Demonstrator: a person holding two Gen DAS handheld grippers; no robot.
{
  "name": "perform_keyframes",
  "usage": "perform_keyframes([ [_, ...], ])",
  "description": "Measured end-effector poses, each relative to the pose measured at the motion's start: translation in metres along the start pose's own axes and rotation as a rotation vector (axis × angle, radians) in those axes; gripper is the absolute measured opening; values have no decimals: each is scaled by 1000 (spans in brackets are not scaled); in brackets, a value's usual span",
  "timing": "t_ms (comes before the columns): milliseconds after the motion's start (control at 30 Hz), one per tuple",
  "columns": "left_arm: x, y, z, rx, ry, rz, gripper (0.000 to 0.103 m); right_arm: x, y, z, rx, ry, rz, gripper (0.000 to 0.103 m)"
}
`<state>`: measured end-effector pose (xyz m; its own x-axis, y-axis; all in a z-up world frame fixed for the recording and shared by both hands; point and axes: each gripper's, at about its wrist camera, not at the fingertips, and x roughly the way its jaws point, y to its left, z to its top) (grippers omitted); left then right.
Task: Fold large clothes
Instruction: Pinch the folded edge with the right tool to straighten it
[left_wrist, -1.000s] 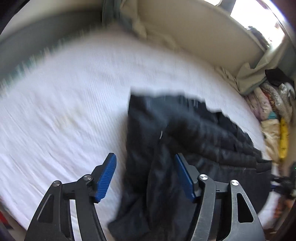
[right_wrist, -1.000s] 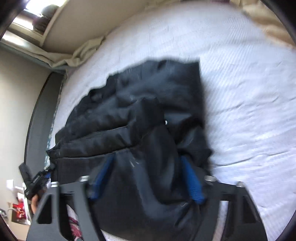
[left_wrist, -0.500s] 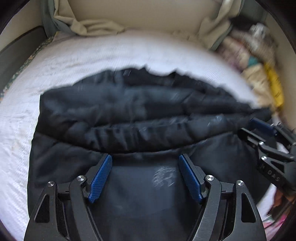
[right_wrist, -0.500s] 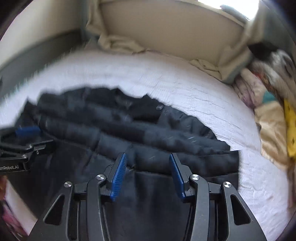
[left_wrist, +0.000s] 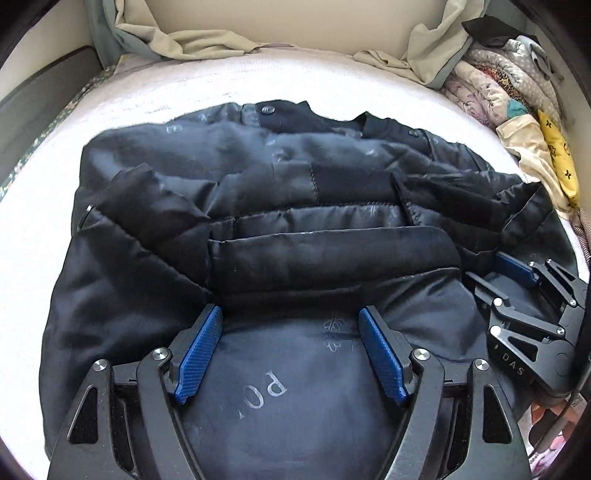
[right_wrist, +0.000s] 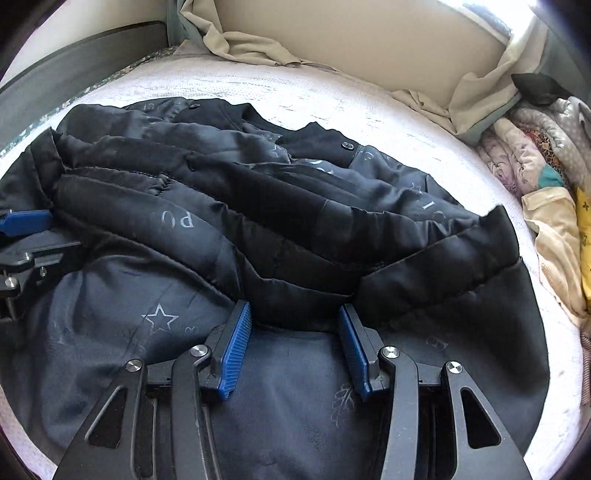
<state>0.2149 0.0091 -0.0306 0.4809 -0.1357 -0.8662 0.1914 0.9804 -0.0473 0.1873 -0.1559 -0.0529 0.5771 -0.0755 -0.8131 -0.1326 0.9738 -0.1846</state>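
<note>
Both tools' ribbed blue pads (left_wrist: 199, 350) flank glossy quilted jacket (left_wrist: 295, 206).

Black grippers (left_wrist: 290, 325), blue ribbed pads (left_wrist: 199, 354), silver screws

Black jacket (left_wrist: 280, 192) on white bedspread (left_wrist: 221, 85)

Its dark grey lining carries pale stars and letters; far right, a yellow patterned cloth (left_wrist: 557, 155) among pastel prints.

Jacket (left_wrist: 280, 206) spread across the middle of the bed (left_wrist: 207, 85), collar at the far side, lining panel at the near edge. Left gripper (left_wrist: 291, 350) and right gripper (right_wrist: 295, 347) side by side over that near panel. Crumpled sheet (left_wrist: 192, 40) along the far edge; heap of folded clothes (left_wrist: 517, 110) at the right edge.
</note>
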Motion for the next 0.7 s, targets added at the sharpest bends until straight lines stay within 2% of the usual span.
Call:
perform_keyframes([
  [200,3,-2,5,5,-14,10,81,5,4,-6,-9,-55,-26,46],
  [267,-5,-3,9,11,-15,6,81,3,-1,0,12,-20,7,46],
  [367,-25,4,20,-10,-37,-37,81,-12,-21,19,83,55,104,50],
  [433,-38,13,26,-35,-79,-53,81,-33,-32,28,116,13,154,52],
  [567,-57,41,40,-103,-167,-19,81,-67,-62,42,154,-109,103,52],
  [633,-55,56,45,-143,-164,3,81,-66,-82,46,190,-108,67,50],
  [700,-48,68,46,-182,-148,24,81,-59,-101,44,242,-85,13,44],
])
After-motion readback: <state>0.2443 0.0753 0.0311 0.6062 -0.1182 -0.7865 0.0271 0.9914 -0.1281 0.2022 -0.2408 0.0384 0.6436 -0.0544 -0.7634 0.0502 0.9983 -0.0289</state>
